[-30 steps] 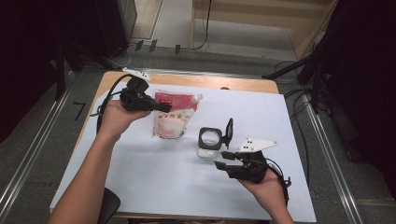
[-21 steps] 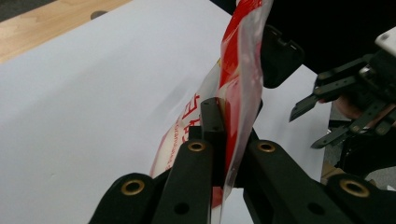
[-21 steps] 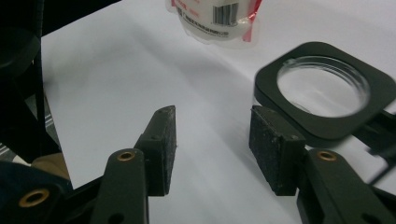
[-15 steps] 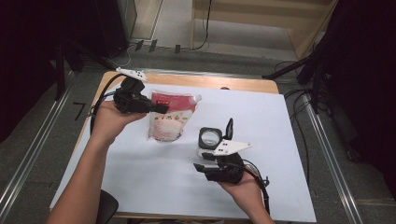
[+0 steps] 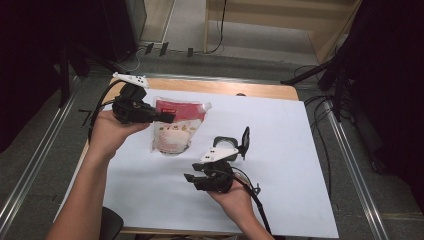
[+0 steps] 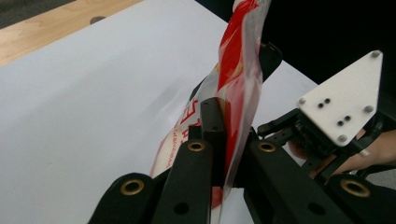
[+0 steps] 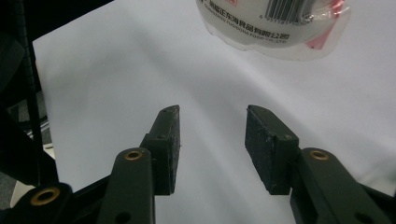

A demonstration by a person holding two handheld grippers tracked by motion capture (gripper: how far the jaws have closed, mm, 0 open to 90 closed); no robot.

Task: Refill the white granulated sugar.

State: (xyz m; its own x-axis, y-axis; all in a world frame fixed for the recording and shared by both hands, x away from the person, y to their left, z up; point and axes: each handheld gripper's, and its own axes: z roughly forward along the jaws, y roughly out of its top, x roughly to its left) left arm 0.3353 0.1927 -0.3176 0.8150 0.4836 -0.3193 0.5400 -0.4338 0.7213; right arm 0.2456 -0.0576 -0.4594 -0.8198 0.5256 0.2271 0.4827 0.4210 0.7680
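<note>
We are working over a wooden table (image 5: 260, 89) spread with a white sheet (image 5: 300, 150), and the job in hand looks like handling the red-and-white food pouch (image 5: 175, 131) that sits a little to the ten o'clock side of the sheet's middle. The pouch is clamped by its top edge in our left gripper (image 5: 167, 118), whose jaws are closed tight on the film, as the left gripper view shows (image 6: 236, 93); its rounded bottom end hangs toward six o'clock, at or just above the sheet, though we cannot tell whether it touches. At about four o'clock from the pouch, near a small black-and-clear lidded container (image 5: 227, 145), our right gripper (image 5: 189, 177) points toward nine o'clock with its jaws apart and nothing between them; they have just been narrowing a little. In the right gripper view the pouch's lower edge (image 7: 275, 28) lies ahead at twelve o'clock, well clear of the pads (image 7: 268, 140). We judge that we are at the bracing step: the next move calls for bringing the right gripper onto that lower edge and closing on it squarely.
</note>
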